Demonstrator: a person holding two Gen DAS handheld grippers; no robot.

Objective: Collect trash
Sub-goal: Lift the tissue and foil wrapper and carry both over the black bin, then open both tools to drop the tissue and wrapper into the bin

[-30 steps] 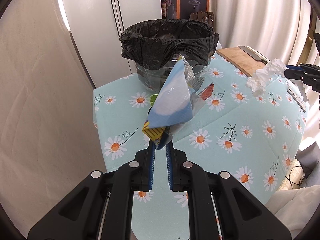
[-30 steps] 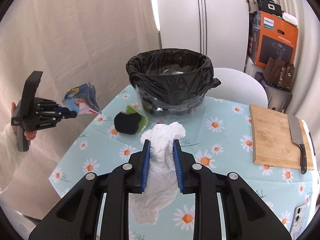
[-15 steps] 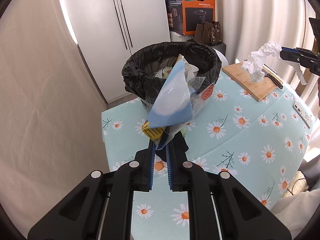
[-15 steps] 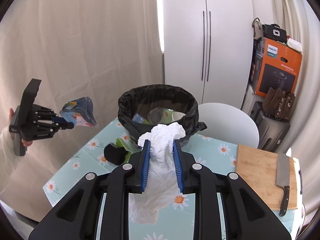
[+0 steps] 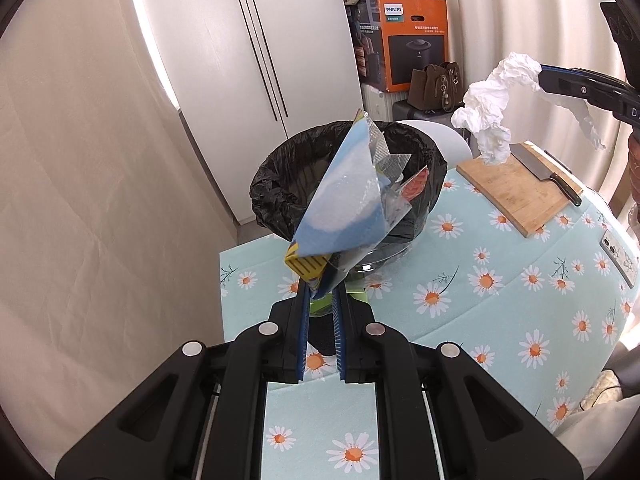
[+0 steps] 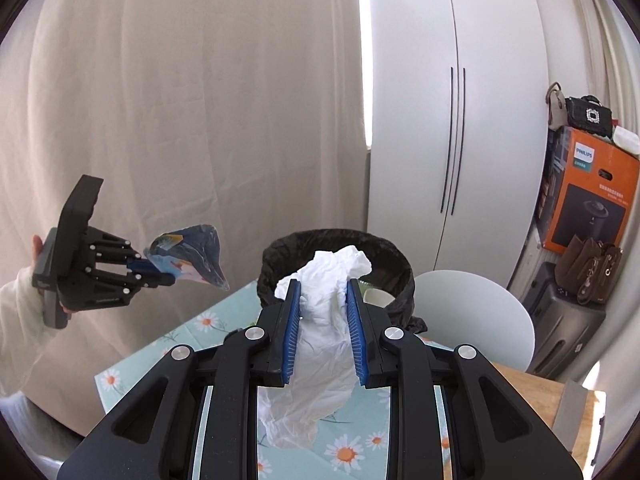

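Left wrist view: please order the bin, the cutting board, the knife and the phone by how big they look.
1. Bin
2. Cutting board
3. Knife and phone: they look about alike, so I do not rank them.

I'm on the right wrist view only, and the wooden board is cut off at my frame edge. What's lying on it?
Observer: A cleaver-style knife lies on the cutting board.
Operator: Anything else on that side of the table?
Observer: A phone lies flat near the table's edge, past the board.
Operator: My right tool has the tissue. What's beneath the left tool?
Observer: It is shut on the wrapper. Under it on the tablecloth are a green scrap and something black.
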